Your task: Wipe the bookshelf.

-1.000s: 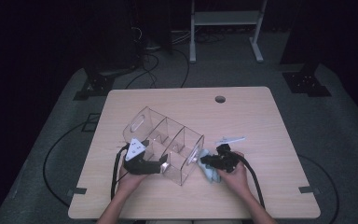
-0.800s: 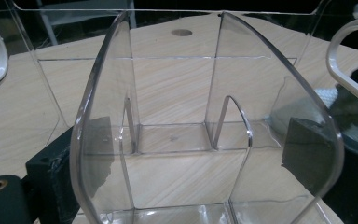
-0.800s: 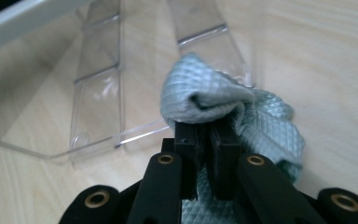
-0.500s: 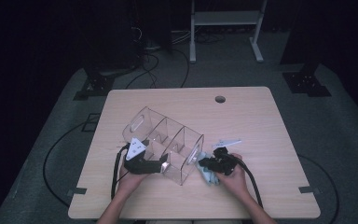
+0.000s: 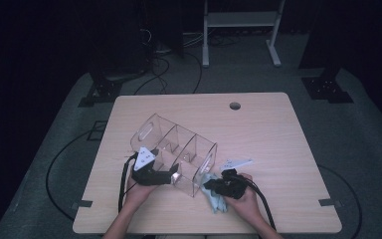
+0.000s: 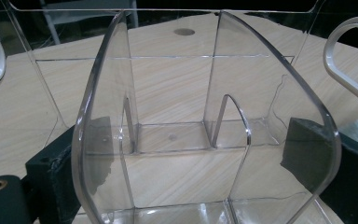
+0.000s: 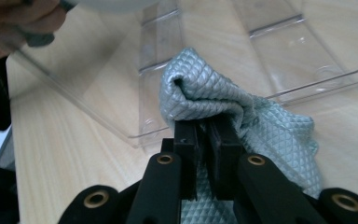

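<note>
A clear acrylic organiser (image 5: 179, 144) with three compartments lies tilted on the wooden table. My left gripper (image 5: 175, 177) holds its near side. In the left gripper view the black pads (image 6: 51, 177) sit outside two curved dividers of the organiser (image 6: 168, 93), gripping the middle compartment. My right gripper (image 5: 210, 186) is just right of the organiser, shut on a light blue quilted cloth (image 5: 214, 200). In the right gripper view the cloth (image 7: 205, 93) bulges from the closed gripper (image 7: 205, 130) against the organiser's clear wall (image 7: 279, 60).
The table (image 5: 268, 129) has a round cable hole (image 5: 235, 105) at the back. Black cables trail from both grippers over the front edge. A white stand (image 5: 238, 20) and dark equipment stand on the floor beyond the table.
My right gripper has slid left and slightly nearer with the cloth, up to the organiser's end. The left gripper and the organiser have stayed put.
</note>
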The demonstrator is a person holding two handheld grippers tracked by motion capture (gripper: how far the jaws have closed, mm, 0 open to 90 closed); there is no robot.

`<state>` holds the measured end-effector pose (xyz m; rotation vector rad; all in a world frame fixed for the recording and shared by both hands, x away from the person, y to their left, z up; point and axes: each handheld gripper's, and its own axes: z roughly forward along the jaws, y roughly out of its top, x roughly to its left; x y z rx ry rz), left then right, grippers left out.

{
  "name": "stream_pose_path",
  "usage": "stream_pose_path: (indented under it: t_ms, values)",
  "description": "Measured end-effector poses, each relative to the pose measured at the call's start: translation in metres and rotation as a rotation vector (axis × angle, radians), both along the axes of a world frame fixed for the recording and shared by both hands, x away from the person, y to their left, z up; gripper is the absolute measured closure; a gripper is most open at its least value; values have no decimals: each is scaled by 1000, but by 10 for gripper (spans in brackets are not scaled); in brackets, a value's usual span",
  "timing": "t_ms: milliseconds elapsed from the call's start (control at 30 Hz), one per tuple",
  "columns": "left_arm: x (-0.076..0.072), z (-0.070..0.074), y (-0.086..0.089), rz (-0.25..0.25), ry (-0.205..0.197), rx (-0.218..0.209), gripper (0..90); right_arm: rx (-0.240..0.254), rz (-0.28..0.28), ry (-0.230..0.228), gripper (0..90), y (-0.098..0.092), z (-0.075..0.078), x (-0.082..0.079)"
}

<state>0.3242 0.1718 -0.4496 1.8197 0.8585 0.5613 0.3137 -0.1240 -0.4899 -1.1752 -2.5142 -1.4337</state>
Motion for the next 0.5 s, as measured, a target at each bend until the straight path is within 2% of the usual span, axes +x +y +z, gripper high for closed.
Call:
stream_pose_path:
  t_ms: [67, 200, 267, 333, 500]
  values:
    - [0, 0, 0, 4, 1, -3, 44, -7, 7, -11, 829, 2, 1, -4]
    - [0, 0, -1, 21, 4, -9, 45, 1, 84, -34, 828, 16, 6, -23]
    - [0, 0, 0, 19, 4, -9, 45, -4, 104, -62, 829, 21, 12, -30]
    - [0, 0, 0, 15, 3, -6, 45, -9, 100, -95, 829, 22, 19, -32]
    - [0, -1, -2, 10, 1, -5, 47, 33, 48, -158, 830, 11, 41, -30]
